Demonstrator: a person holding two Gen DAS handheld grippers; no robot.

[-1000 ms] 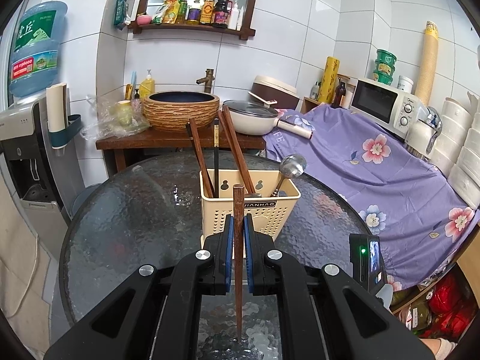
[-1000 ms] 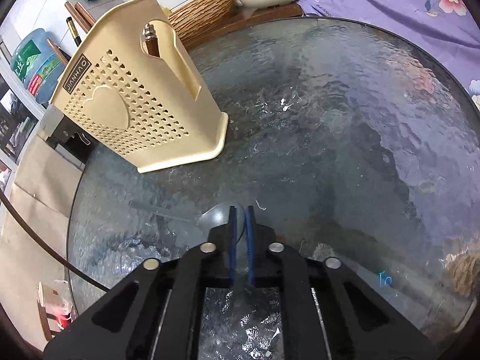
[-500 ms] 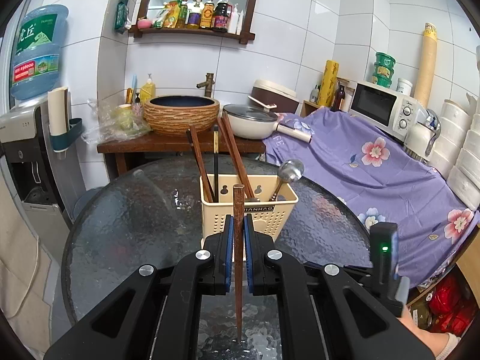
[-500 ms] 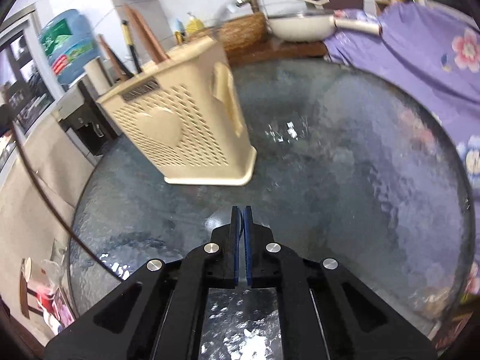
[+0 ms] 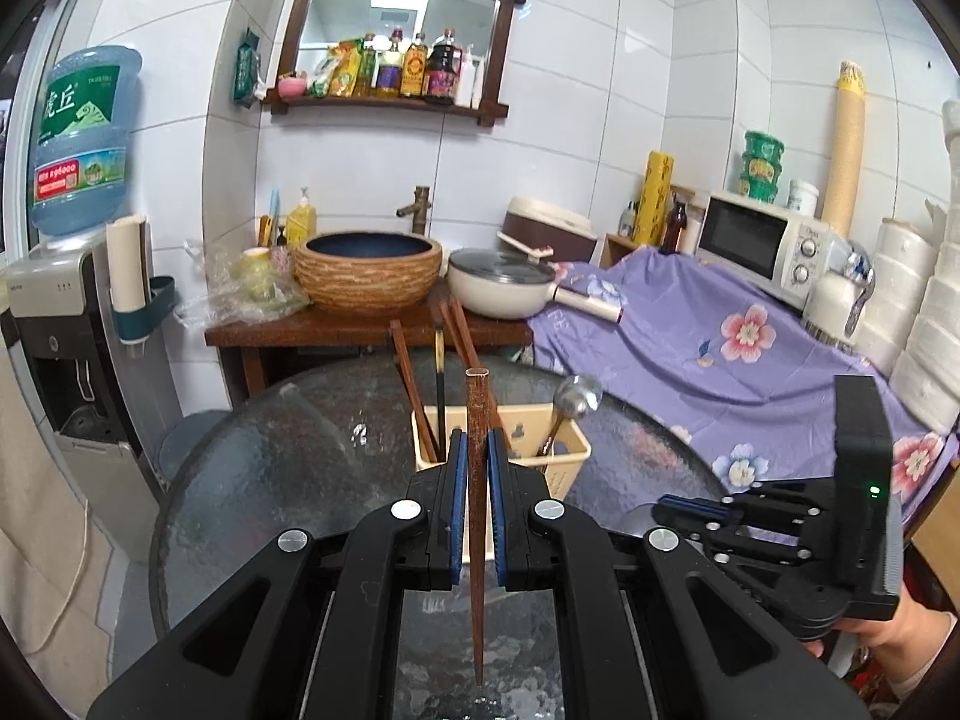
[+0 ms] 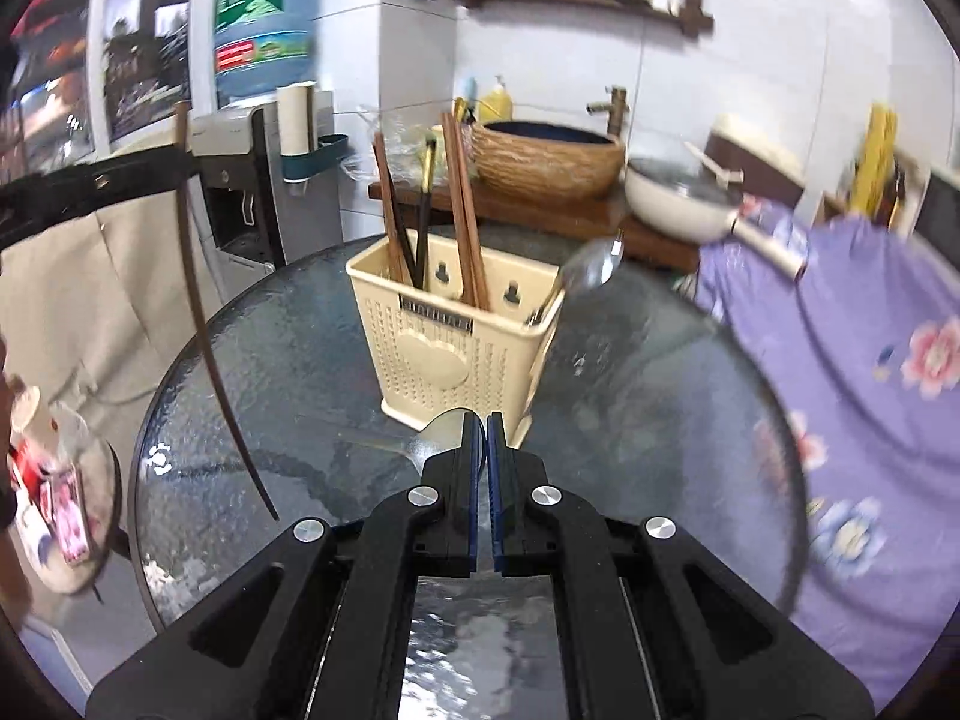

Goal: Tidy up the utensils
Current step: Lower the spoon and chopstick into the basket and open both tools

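Note:
My left gripper [image 5: 474,438] is shut on a dark brown chopstick [image 5: 477,540], which stands upright between the blue pads. Just beyond it on the glass table sits a cream utensil holder [image 5: 567,459] with several chopsticks and a metal spoon [image 5: 576,396] in it. My right gripper [image 6: 485,420] is shut on the bowl of a second metal spoon [image 6: 441,432], whose handle points left, above the glass in front of the holder [image 6: 444,354]. The right wrist view shows the held chopstick [image 6: 204,324] at far left. The right gripper [image 5: 678,504] shows at the lower right of the left wrist view.
The round glass table [image 5: 288,480] drops off on all sides. Behind it stand a wooden stand [image 5: 360,330] with a woven basin and a pan [image 5: 498,288]. A purple floral cloth [image 5: 720,360] lies to the right, a water dispenser [image 5: 60,330] to the left.
My right gripper has risen off the glass and rolled level, carrying the spoon up with it. My left gripper has risen a little with the chopstick. The right gripper has come into the left wrist view.

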